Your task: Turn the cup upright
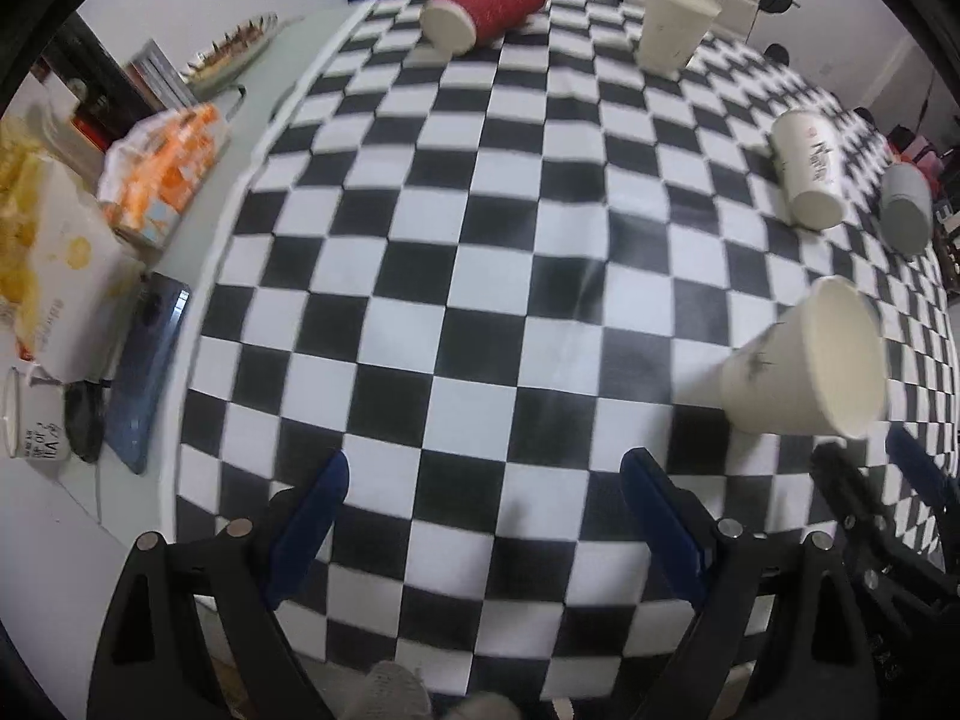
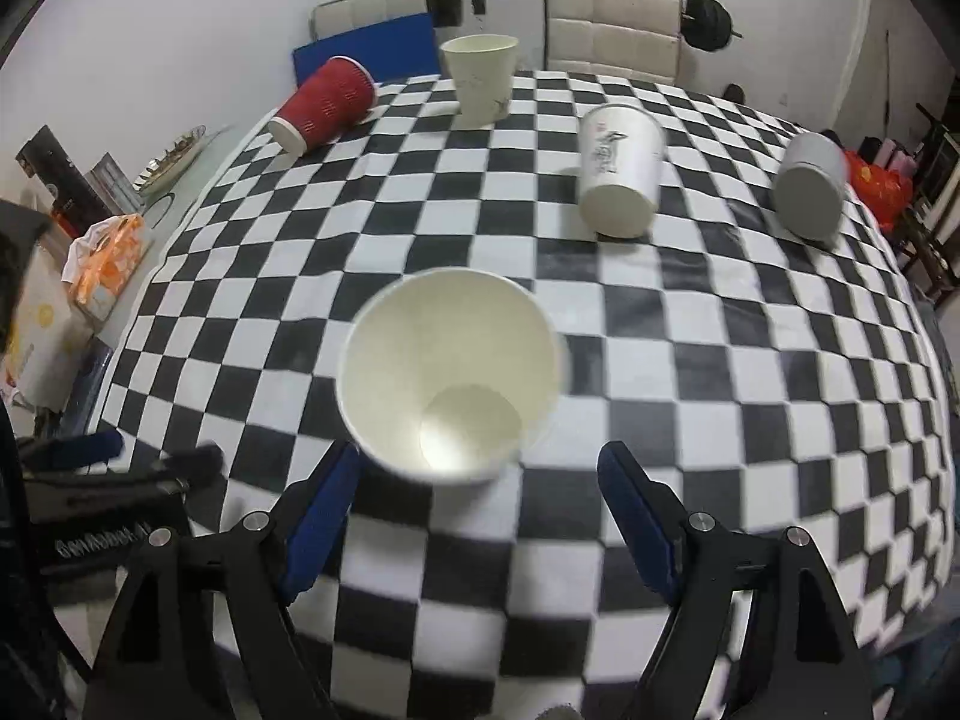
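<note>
A cream paper cup (image 2: 450, 372) stands tilted on the checkered tablecloth (image 2: 750, 396), its mouth toward my right gripper (image 2: 480, 480). That gripper is open, just in front of the cup, and its fingers do not touch the cup. The same cup (image 1: 804, 366) shows at the right of the left wrist view. My left gripper (image 1: 483, 495) is open and empty over the cloth, left of the cup. A red ribbed cup (image 2: 324, 105), a white printed cup (image 2: 618, 171) and a grey cup (image 2: 810, 186) lie on their sides. A cream cup (image 2: 483, 78) stands upright at the back.
Left of the cloth the table holds an orange-and-white bag (image 1: 162, 171), a white box (image 1: 54, 276), a blue phone (image 1: 150, 372) and a mug (image 1: 30, 420). Chairs (image 2: 612, 27) and a barbell (image 2: 702, 18) stand behind the table. The cloth's front edge is near both grippers.
</note>
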{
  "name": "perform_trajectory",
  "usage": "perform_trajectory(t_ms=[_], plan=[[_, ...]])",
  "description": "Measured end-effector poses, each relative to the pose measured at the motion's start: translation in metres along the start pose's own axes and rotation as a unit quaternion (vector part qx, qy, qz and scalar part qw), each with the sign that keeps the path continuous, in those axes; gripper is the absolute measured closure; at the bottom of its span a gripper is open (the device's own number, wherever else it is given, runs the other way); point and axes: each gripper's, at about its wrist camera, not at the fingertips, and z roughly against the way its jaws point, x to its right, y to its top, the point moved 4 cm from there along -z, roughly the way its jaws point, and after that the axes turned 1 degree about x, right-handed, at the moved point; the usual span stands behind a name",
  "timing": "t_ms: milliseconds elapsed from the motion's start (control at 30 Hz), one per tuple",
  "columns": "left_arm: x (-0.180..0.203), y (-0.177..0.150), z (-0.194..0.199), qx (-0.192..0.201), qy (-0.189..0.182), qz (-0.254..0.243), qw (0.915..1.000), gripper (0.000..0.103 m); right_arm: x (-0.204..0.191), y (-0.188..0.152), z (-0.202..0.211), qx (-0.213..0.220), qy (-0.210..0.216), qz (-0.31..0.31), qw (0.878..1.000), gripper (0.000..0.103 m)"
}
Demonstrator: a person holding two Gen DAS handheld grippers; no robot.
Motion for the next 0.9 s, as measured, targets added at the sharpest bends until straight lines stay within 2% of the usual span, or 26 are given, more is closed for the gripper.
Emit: perform_trajectory(t_ms=[67, 200, 300, 567, 800, 900], plan=[[0.005, -0.01, 0.027, 0.012, -0.005, 0.001, 0.9999, 0.01, 0.01, -0.003, 0.015, -0.021, -0.013, -0.014, 1.0, 0.019], [0.008, -0.005, 0.061, 0.033, -0.016, -0.001, 0.9993, 0.008, 0.032, -0.003, 0.048, -0.072, -0.041, -0.035, 0.996, 0.019], [0.022, -0.002, 0.094, 0.043, -0.015, -0.004, 0.9989, 0.008, 0.045, 0.001, 0.082, -0.096, -0.05, -0.027, 0.994, 0.018], [0.043, -0.005, 0.163, 0.053, -0.021, -0.009, 0.9983, 0.008, 0.058, 0.007, 0.167, -0.106, -0.052, -0.011, 0.993, 0.018], [0.053, -0.017, 0.209, 0.055, -0.035, -0.01, 0.9978, 0.008, 0.065, 0.015, 0.235, -0.084, -0.042, -0.01, 0.996, 0.018], [0.058, -0.018, 0.232, 0.07, -0.041, -0.013, 0.9966, 0.008, 0.068, 0.019, 0.262, -0.071, -0.037, -0.012, 0.997, 0.018]])
